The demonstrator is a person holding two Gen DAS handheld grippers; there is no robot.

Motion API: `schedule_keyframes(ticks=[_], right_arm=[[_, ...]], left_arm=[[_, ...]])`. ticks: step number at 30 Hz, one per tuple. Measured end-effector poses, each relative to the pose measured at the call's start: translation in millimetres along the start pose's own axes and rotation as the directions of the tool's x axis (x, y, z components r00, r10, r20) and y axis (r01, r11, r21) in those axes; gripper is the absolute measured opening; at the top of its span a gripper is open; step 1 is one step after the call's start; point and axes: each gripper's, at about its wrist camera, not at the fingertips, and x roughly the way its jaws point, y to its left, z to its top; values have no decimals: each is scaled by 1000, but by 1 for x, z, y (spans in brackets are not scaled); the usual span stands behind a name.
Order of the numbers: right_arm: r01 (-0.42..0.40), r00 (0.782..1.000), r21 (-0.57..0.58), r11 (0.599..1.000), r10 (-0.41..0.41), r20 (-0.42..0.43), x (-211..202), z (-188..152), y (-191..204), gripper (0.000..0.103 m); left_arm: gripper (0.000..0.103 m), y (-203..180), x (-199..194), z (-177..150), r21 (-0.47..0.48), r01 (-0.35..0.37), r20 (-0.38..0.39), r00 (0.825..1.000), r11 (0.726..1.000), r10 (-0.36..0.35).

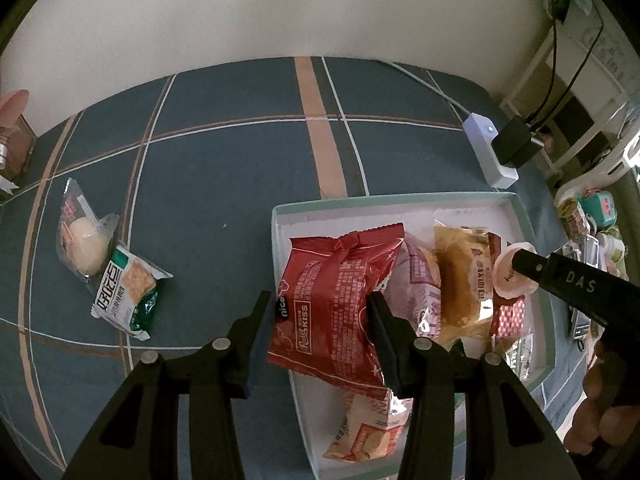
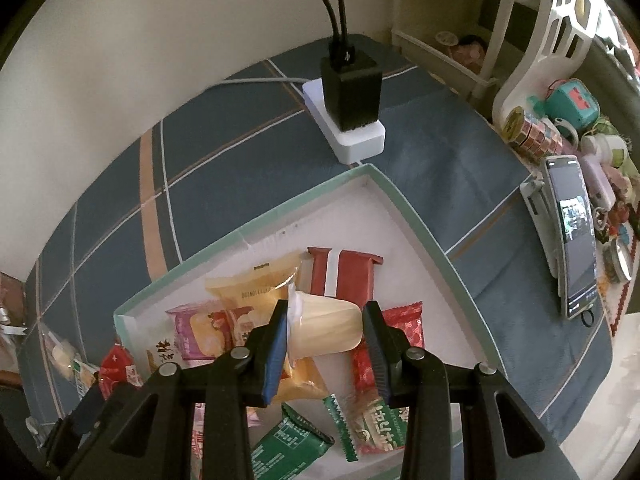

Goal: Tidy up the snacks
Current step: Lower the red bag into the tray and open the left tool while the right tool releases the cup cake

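A white tray with a pale green rim (image 1: 400,199) lies on the blue plaid cloth (image 1: 224,160), and over its near left corner the left gripper (image 1: 320,312) stands partly open, its two fingers pressed against the sides of a red snack packet (image 1: 336,296). Over the middle of the tray the right gripper (image 2: 325,330) is closed on a small cream jelly cup (image 2: 324,330) lying on its side between the fingers. Well to the left of the tray, a clear-wrapped bun (image 1: 82,240) and a green-and-white cracker packet (image 1: 128,296) lie touching on the cloth.

Red snack packet (image 1: 332,304) and pale cup (image 2: 324,330) (jelly, perhaps) above tray (image 2: 420,216).
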Motion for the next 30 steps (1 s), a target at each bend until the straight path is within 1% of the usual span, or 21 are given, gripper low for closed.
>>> schedule_keyframes(ticks=[8, 24, 27, 29, 30], right_arm=[[19, 1000, -20, 1000, -19, -14, 4, -1, 6, 39], [18, 1000, -30, 999, -19, -23, 6, -1, 11, 40], [6, 1000, -31, 1000, -7, -27, 7, -1, 12, 46], [13, 1000, -36, 999, -14, -26, 7, -1, 13, 58], [16, 1000, -38, 999, -17, -25, 6, -1, 14, 60]], left_arm=[[49, -6, 9, 2, 5, -7, -12, 1000, 1000, 7], [49, -15, 24, 3, 25, -9, -36, 999, 1000, 10], [50, -16, 24, 2, 18, 6, -40, 999, 1000, -5], [50, -15, 24, 2, 13, 10, -42, 999, 1000, -9], [50, -14, 24, 2, 14, 11, -43, 999, 1000, -11]])
